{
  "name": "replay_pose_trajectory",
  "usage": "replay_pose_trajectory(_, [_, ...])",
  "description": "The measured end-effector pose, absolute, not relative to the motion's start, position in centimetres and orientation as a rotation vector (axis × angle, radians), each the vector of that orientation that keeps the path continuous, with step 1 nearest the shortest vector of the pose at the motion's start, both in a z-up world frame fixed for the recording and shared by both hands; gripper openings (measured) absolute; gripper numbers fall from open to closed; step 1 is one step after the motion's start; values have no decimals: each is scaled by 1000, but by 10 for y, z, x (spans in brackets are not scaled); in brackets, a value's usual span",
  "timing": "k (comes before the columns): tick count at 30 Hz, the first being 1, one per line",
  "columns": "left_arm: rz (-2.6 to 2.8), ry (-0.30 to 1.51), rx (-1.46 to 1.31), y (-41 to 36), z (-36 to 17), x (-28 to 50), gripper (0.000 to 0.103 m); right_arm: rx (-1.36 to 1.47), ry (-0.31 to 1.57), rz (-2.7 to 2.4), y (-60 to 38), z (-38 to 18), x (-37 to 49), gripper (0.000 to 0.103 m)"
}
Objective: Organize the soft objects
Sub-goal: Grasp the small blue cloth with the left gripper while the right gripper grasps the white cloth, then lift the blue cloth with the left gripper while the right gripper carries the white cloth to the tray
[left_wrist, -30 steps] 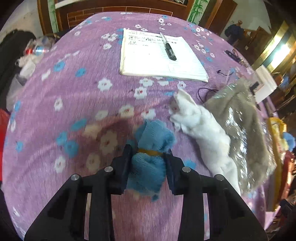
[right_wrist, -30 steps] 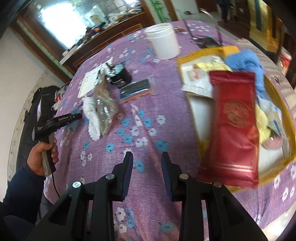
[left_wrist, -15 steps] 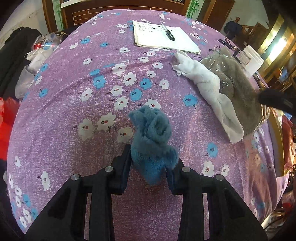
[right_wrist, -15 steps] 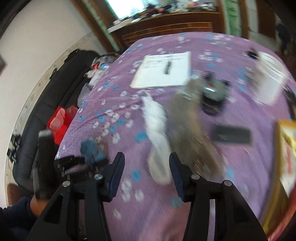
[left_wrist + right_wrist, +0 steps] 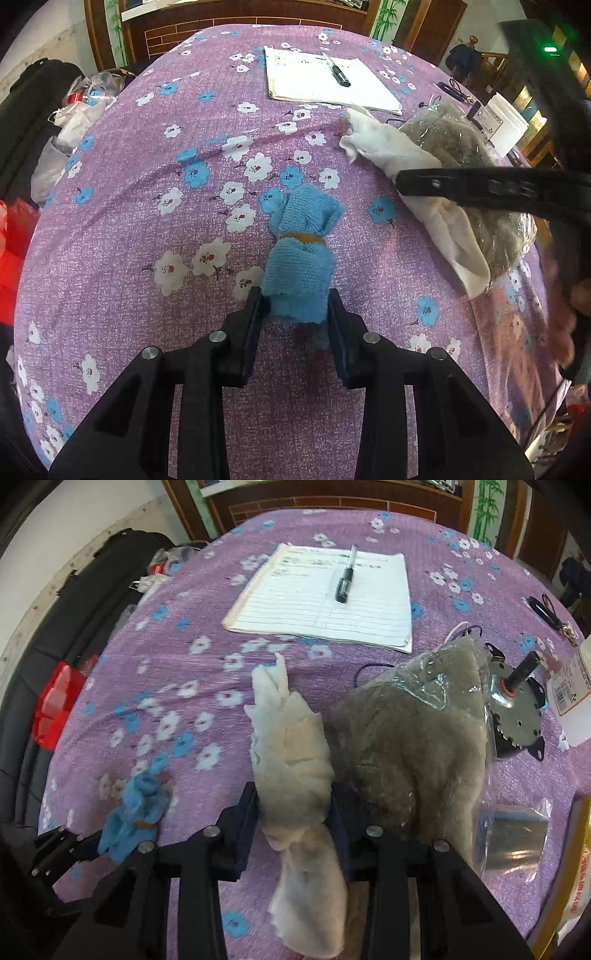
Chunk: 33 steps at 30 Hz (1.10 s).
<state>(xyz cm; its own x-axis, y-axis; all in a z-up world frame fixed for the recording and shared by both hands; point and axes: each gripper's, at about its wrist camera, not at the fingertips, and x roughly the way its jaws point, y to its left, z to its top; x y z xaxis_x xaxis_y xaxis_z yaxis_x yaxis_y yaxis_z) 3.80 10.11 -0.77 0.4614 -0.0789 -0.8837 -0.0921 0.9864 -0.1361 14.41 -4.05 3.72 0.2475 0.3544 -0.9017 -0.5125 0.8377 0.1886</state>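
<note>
- Your left gripper [image 5: 295, 308] is clamped on the blue knitted cloth roll [image 5: 301, 254]; its near end sits squeezed between the two pads, and the rest reaches forward past the fingertips onto the purple flowered tablecloth [image 5: 147, 206].
- A yellow band [image 5: 302, 238] cinches that roll just ahead of the jaws, with the far end flaring out beyond it.
- From the right wrist view the same blue roll [image 5: 138, 812] shows at lower left, held in the left gripper [image 5: 94, 843].
- Your right gripper [image 5: 293, 806] straddles the white fleece cloth [image 5: 291, 749]. Its jaws have just been closing, and the cloth fills the gap between them, both pads pressing its sides.
- The white cloth runs lengthwise through the jaws: one end points away toward the lined notepad [image 5: 325, 602], the other hangs back between the fingers toward the camera.
- A pen [image 5: 344, 579] lies on the notepad.
- Just to the right, touching the white cloth, lies the grey plush in clear plastic wrap [image 5: 417, 738], outside the right pad.
- Farther right rests a small geared motor [image 5: 515, 712].
</note>
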Motion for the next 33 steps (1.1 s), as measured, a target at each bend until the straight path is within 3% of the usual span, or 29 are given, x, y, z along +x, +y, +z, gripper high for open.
replay_pose_trajectory(11, [28,1073,-166,99,-9,39,33,-11,1194,649,-98,56,66,36])
replay_pose_trajectory(12, [33,1069,-157,98,-9,39,32,3,1198,645,-103,56,63,36])
replay_pose_trajectory(14, [52,1061,-155,97,-8,38,21,20,1196,631,-117,56,56,36])
replay_pose_trajectory(17, [41,1057,-193,94,-6,34,20,45,1187,611,-136,60,50,36])
replay_pose_trajectory(33, [-76,916,8,-19,60,25,20,159,1100,549,-214,88,31,37])
